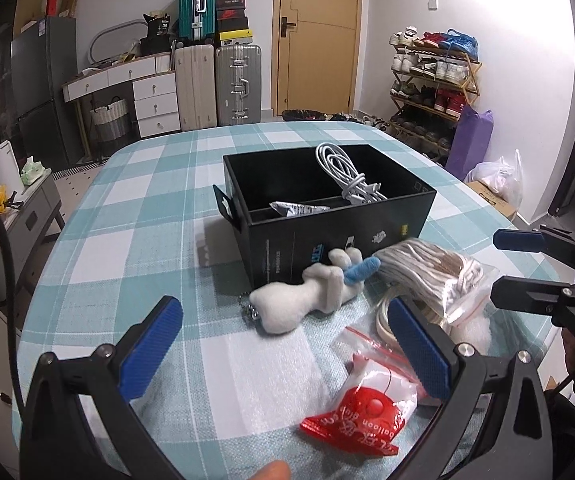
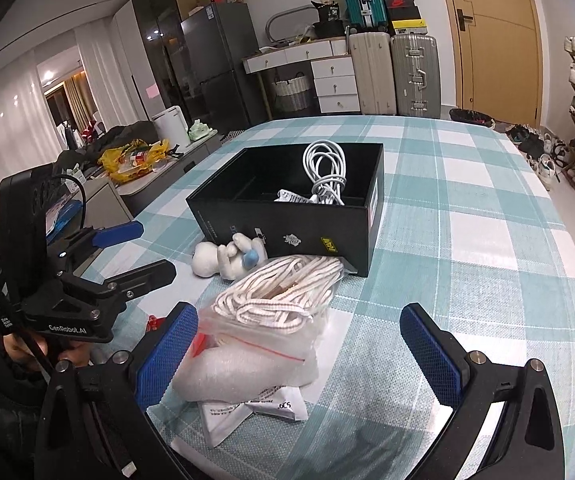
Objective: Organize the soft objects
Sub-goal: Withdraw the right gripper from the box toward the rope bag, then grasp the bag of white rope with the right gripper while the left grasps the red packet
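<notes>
**Readable Text in the Scene**

The left claw (image 2: pixel 135 252) carries "GenRobot.AI" in white on its black body. Near it on the table, the red packet (image 1: pixel 353 420) shows "balloon", seen upside down; its other characters are unclear. A white paper bag (image 2: pixel 255 410) under the rope bag shows "6C5". The black box's (image 2: pixel 287 216) logos are too blurred to read.

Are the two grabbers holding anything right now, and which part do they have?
No, nothing is held. The left gripper is open above the table, and the right gripper is open too, with the bag of rope lying between its fingers, ungripped.
</notes>
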